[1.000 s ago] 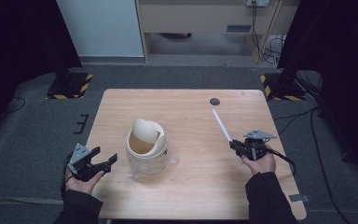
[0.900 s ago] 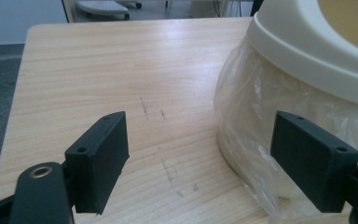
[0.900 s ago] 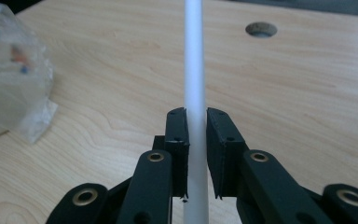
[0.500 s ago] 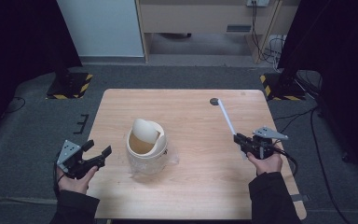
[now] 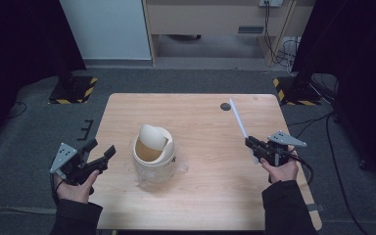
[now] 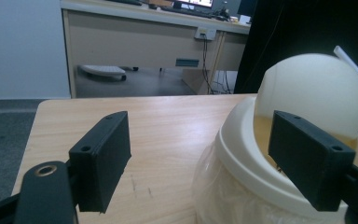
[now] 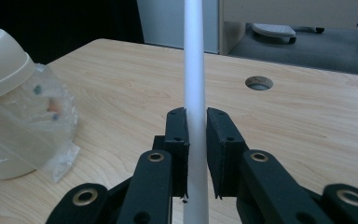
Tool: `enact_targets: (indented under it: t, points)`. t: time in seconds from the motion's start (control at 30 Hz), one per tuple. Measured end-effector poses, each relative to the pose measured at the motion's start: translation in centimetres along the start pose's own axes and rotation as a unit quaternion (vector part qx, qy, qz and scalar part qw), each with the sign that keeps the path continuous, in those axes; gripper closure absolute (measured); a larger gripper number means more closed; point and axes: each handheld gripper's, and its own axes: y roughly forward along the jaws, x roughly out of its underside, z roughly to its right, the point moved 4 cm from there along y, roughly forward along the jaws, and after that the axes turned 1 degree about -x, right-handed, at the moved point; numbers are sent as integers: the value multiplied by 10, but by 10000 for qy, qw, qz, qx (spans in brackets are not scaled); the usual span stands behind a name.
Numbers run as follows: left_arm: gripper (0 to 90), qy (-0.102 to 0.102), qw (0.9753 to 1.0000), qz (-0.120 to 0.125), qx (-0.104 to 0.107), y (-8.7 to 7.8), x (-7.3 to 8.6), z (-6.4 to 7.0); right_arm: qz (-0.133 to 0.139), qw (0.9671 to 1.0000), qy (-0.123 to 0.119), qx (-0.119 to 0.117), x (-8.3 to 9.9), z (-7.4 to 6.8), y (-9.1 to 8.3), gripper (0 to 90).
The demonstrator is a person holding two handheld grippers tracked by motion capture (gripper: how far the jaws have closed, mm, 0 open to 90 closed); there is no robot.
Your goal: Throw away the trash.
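white straw (image 5: pixel 238 119) pinched between the jaws of the right gripper (image 5: pixel 252 144), near the table's right edge. the straw runs from the jaws away toward the far side of the table (image 5: pixel 210 196), its far tip close to the round cable hole (image 5: pixel 225 106). in the right gripper view the straw (image 7: pixel 195 93) rises straight up between the two black jaws, both pressed against its sides.

cream bin (image 5: pixel 153 154) with a swing lid sits near the middle of the table, a clear plastic liner bunched around its lower part. the lid is tipped, brownish inside showing.

left gripper (image 5: pixel 98 155) is at the table's left edge, just left of the bin, not touching it. its jaws are spread wide with nothing between them. in the left gripper view the bin (image 6: pixel 279 154) sits close behind the right-hand jaw.
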Motion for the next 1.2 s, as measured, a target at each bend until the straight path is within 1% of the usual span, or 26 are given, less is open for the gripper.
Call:
enact_targets:
  t: [0.1,0.23,0.4,0.53,0.6,0.63,0.67,0.7,0.73,0.77,0.8,0.97,1.0,1.03,1.2]
  points:
    - [208,-14,9999,126,52,0,-8,3,65,10000,12,-30,-1,-1,-1,794]
    - [214,3,9995,281,144,1,-19,9,138,9999,-36,-62,-5,-2,-2,794]
    - [219,36,9984,469,313,7,-35,22,210,9997,-49,-88,-8,-3,-4,794]
    - [224,33,9974,564,439,12,-42,32,292,9994,-75,-138,-10,-5,-5,794]
    - [226,54,9971,572,506,15,-44,37,306,9994,-84,-153,-11,-5,-6,794]
    - [228,86,9970,587,503,16,-45,39,335,9992,-100,-169,-11,-6,-6,794]
    - [230,57,9967,573,572,18,-46,42,326,9993,-109,-174,-12,-6,-6,794]
    - [232,81,9964,606,580,20,-48,45,365,9991,-114,-186,-13,-7,-6,794]
    - [234,65,9961,589,648,22,-49,48,403,9989,-76,-224,-13,-8,-7,794]
    - [236,102,9959,621,654,23,-51,51,432,9987,-61,-245,-14,-8,-7,794]
    - [237,65,9954,627,724,25,-53,55,453,9986,-61,-248,-14,-8,-7,794]
    - [243,130,9929,695,953,35,-62,75,539,9980,-76,-322,-16,-10,-9,794]
    - [245,144,9928,692,971,36,-63,77,549,9978,-109,-343,-17,-11,-9,794]
    - [250,169,9923,688,1014,38,-64,82,602,9974,-132,-383,-19,-13,-10,794]
    - [256,188,9904,672,1192,48,-68,99,691,9963,-120,-487,-23,-18,-12,794]
